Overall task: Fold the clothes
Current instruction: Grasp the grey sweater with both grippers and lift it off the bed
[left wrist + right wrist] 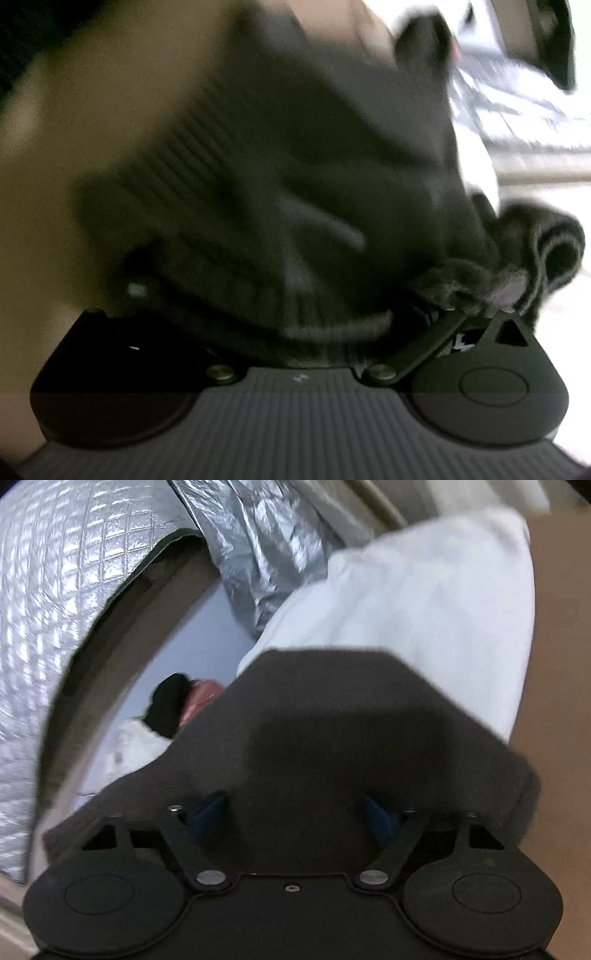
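Observation:
A dark grey knit garment (295,166) with a ribbed hem fills the blurred left wrist view and lies over my left gripper (295,302). Its jaws stand wide; the fingers are mostly hidden, and fuzzy cloth bunches at the right fingertip (511,291). In the right wrist view a dark grey cloth (332,709) drapes across my right gripper (295,794). It covers the fingertips, and only the two blue pads (208,812) show, well apart. I cannot tell whether either gripper pinches the cloth.
A white garment (424,598) lies beyond the dark cloth on the brown table (554,701). Silver quilted sheeting (55,590) stands at the left, with a black and pink item (184,701) below it. Tan tabletop (44,221) shows at the left.

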